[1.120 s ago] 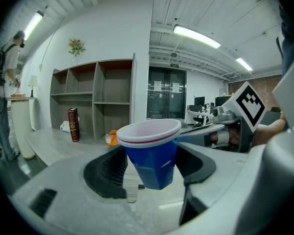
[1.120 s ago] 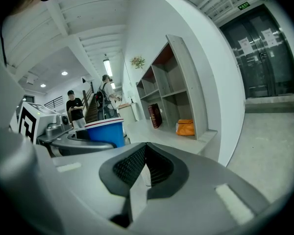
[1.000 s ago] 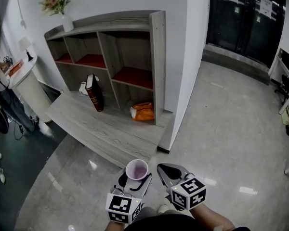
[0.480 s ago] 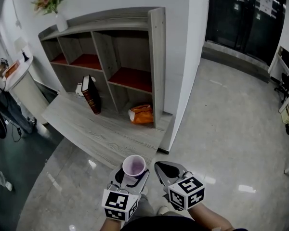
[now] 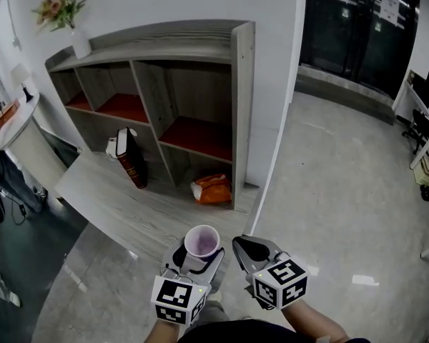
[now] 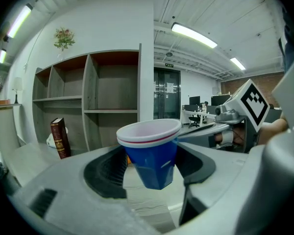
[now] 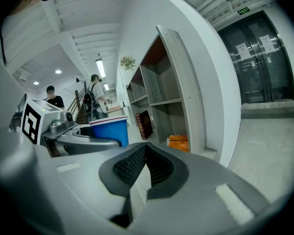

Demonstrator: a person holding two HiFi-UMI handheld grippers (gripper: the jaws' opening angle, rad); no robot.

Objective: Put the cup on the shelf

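Left gripper (image 5: 199, 254) clamped the cup (image 5: 202, 241) upright, short of the shelf (image 5: 239, 98); right gripper (image 5: 242, 247) was closed, empty. Carrying the cup level and clearing the shelf's front edge would serve best.

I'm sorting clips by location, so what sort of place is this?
Probably an open area of an office building. A glossy tiled floor runs up to dark glass doors. Desks stand under strip lights farther back. A wooden shelf is set against a white wall.
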